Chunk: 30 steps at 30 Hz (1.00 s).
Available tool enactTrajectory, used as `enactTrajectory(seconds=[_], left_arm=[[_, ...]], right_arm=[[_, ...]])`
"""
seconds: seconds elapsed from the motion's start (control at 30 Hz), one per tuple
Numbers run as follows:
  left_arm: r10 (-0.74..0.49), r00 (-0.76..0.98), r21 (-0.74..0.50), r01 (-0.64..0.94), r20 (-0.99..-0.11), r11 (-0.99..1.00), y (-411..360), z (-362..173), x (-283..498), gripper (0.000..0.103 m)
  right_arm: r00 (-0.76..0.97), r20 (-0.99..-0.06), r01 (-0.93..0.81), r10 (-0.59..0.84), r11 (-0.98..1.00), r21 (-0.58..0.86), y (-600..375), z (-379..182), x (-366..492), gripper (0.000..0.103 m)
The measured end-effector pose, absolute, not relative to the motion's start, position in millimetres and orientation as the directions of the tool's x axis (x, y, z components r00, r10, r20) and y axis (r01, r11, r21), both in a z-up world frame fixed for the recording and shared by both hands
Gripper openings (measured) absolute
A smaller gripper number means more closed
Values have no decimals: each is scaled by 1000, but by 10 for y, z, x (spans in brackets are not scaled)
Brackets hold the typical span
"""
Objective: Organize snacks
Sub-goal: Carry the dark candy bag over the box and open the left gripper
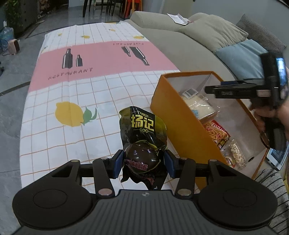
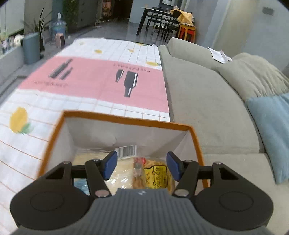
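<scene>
- Black egg snack pack (image 1: pixel 142 142), glossy, yellow lettering up top, red label lower down; clamped between blue pads (image 1: pixel 118 162) of left gripper (image 1: pixel 143 163), held above tablecloth, just left of box.
- Pack's top flap crumpled, leaning away from camera; round bulge of pack sits right between the pads.
- Orange box (image 1: pixel 173 115), white inside, open top, on tablecloth's near right corner, next to sofa.
- Inside box, left view: pale noodle-type bag (image 1: pixel 200 106) at far end, red/yellow stick snack bag (image 1: pixel 218 133) mid, clear bag w/ pale puffed bits (image 1: pixel 234 153) at near end.
- Right view, same box (image 2: pixel 54 137): pale bag w/ barcode label (image 2: pixel 126 151), yellow pack (image 2: pixel 159 175) beside it, something blue at lower left, too hidden to ID.
- Right gripper (image 2: pixel 141 165) over box's near end, pointing down into it; jaws apart, nothing between pads, snacks below them only. In left view seen side-on (image 1: pixel 234 90), held by a hand (image 1: pixel 261 115).
- Tablecloth (image 1: pixel 81 101): white grid, pink band w/ black bottle prints, lemon print near left.
- Grey sofa (image 2: pixel 207 108) along right edge of table; beige cushion (image 2: pixel 252 76) & blue cushion (image 2: pixel 271 130) on it, paper sheet (image 2: pixel 219 54) farther back.
- Striped sleeve (image 1: pixel 276 195) at lower right, left view.
- Dining table & chairs (image 2: pixel 159 16) in background, blurry.
</scene>
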<state>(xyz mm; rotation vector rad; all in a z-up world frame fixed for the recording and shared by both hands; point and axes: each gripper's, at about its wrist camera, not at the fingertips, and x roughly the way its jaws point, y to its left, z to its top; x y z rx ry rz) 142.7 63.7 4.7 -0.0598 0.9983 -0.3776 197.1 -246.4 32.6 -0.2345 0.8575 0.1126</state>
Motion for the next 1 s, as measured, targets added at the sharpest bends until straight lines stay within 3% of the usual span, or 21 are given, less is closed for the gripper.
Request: enactTrajectory(seconds=[0.17,0.53,0.73,1.0], left_arm=[[-349,524,-210,307,-777,928,496,281,1386,55],[-492,512,-356,344,-704,869,-373,365,1523,55],[-564,409,-453,341,-717,824,-1028,58,1671,55],[-529,350,-450,285,-773,846,-1637,-232,1907,55]], right_arm=[[701,-713,-71,14,996,-50,-2658,667,1450,68],[730,-664,72,164,947,313,-3488,816,777,68],[776,-610,21,159,961,276,-3651,870,505,68],[808,-565,82,166,918,388,-4179,695,379,69]])
